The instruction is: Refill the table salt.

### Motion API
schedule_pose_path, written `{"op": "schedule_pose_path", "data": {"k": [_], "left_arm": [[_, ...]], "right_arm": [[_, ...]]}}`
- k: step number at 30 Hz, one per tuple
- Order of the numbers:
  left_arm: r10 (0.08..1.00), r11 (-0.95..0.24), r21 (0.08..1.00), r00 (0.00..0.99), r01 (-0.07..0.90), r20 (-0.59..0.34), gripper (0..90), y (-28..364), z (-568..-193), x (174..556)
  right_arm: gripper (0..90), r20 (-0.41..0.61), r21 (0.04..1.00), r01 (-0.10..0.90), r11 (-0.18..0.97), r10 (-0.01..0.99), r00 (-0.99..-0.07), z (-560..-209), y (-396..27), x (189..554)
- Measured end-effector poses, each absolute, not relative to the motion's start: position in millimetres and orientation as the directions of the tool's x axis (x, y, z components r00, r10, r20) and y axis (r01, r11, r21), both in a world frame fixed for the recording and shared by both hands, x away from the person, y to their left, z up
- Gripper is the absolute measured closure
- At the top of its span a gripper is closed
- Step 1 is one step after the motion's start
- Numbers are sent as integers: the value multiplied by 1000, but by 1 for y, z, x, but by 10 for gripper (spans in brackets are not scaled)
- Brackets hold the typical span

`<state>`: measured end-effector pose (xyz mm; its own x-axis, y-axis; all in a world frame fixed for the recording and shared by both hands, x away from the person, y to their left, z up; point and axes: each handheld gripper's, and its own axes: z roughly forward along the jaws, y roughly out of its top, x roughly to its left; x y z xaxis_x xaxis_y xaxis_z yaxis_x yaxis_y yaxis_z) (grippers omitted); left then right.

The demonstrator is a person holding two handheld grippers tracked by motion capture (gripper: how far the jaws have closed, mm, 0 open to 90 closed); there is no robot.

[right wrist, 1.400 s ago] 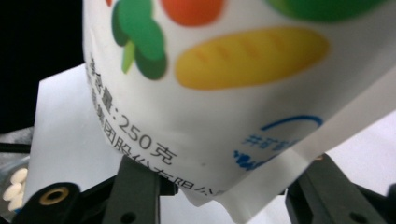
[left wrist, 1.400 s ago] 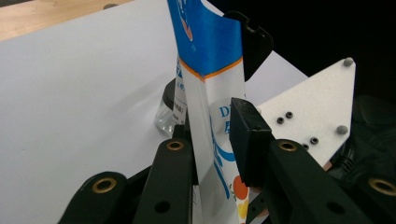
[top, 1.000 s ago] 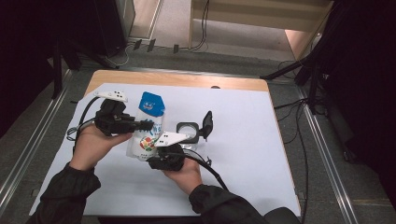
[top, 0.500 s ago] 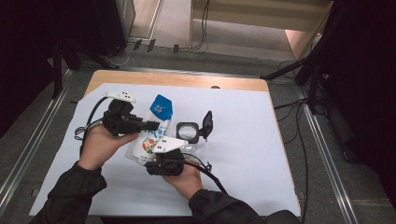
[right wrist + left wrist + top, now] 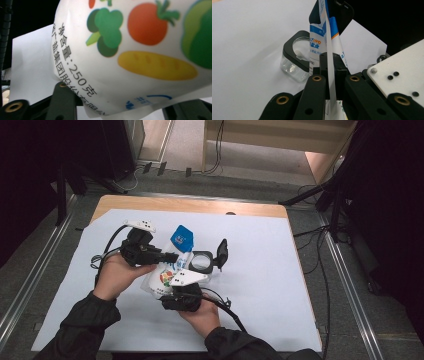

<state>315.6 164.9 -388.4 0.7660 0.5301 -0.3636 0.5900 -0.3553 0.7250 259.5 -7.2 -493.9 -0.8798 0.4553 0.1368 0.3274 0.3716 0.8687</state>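
So right now I've got a bag [image 5: 172, 265] of salt, white with veggie pictures and a blue top end, between both my tools. My left gripper [image 5: 165, 257] has its jaws squeezed fully together on the flat part of the bag near the blue top; in the left gripper view the thin edge of the bag [image 5: 329, 62] runs straight up out from between them. My right gripper [image 5: 182, 285] is at the fat bottom end. Its jaws have just been opening, and in the right gripper view the bulging bag [image 5: 140, 57] sits between them, right up against the camera. From here I can't tell if the pads press on it or if it's just lying there.

The little clear jar [image 5: 202, 262] with the black flip lid [image 5: 221, 254] is just past my left jaws, lid standing open, sitting on the white sheet [image 5: 260, 285] that covers the tabletop. The blue end of the bag leans toward it.

Where I'm at, best guess: jar is open, bag is picked up and lined up near it, that part's done. I can't see any salt in the jar yet, it looks clear. So still to do: get the top of the bag over the jar mouth, pour, then snap the lid down
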Motion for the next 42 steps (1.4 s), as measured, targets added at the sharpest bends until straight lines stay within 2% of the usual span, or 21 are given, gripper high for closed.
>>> {"op": "schedule_pose_path", "data": {"k": [4,11,22,30,38,42], "left_arm": [[529,-359,718,763,597,-370,900,159,-392,318],[503,-364,712,770,601,-393,900,154,-396,323],[513,-378,694,762,613,-394,900,145,-403,328],[510,-391,684,763,616,-396,893,140,-407,330],[494,-402,673,766,621,-412,841,140,-412,333],[487,-407,665,764,627,-422,850,140,-414,334]], "right_arm": [[430,130,861,335,382,473,-872,-495,-8,258],[482,152,857,360,368,488,-859,-497,-14,258],[450,169,844,387,372,500,-849,-501,-15,259],[497,229,837,423,347,480,-847,-502,-17,261],[508,230,842,422,335,486,-843,-504,-21,262],[510,240,837,433,334,486,-840,-506,-22,263]]}}
